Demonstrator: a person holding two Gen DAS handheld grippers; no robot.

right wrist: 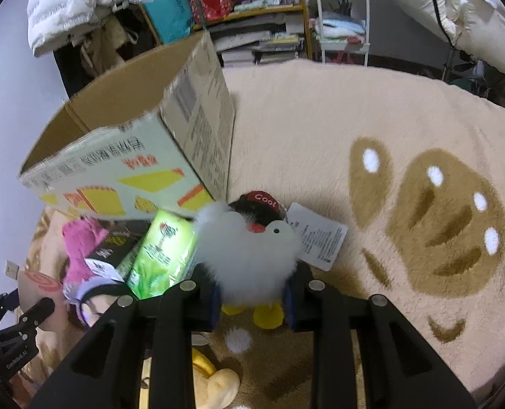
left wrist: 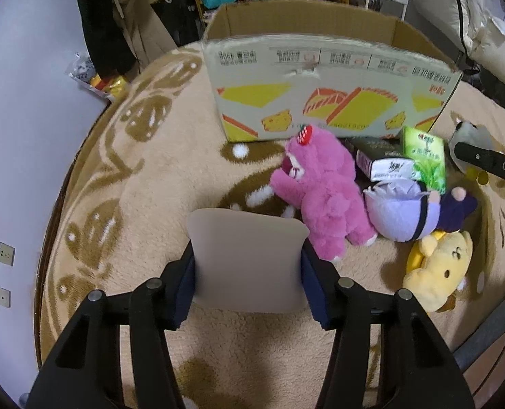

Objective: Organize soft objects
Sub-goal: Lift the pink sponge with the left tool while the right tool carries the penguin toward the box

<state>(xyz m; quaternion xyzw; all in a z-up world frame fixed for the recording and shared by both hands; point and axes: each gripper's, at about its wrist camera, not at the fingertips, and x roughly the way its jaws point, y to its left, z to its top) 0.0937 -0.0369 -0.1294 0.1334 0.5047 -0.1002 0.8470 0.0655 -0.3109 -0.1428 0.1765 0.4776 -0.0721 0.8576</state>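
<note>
My left gripper (left wrist: 247, 272) is shut on a flat beige pack (left wrist: 245, 259), held above the rug. My right gripper (right wrist: 252, 301) is shut on a white penguin plush (right wrist: 249, 255) with a black and red "Cool" cap; it also shows in the left wrist view (left wrist: 470, 133). An open cardboard box (left wrist: 320, 78) stands on the rug beyond the toys and shows in the right wrist view (right wrist: 123, 156). On the rug lie a pink bear plush (left wrist: 320, 191), a purple plush (left wrist: 409, 211) and a yellow plush (left wrist: 440, 269).
A green tissue pack (left wrist: 424, 156) and dark small boxes (left wrist: 375, 150) lie beside the cardboard box. The beige and brown rug (right wrist: 388, 136) spreads to the right. Shelves (right wrist: 252, 17), hanging clothes (left wrist: 106, 27) and a wall (left wrist: 20, 136) ring the rug.
</note>
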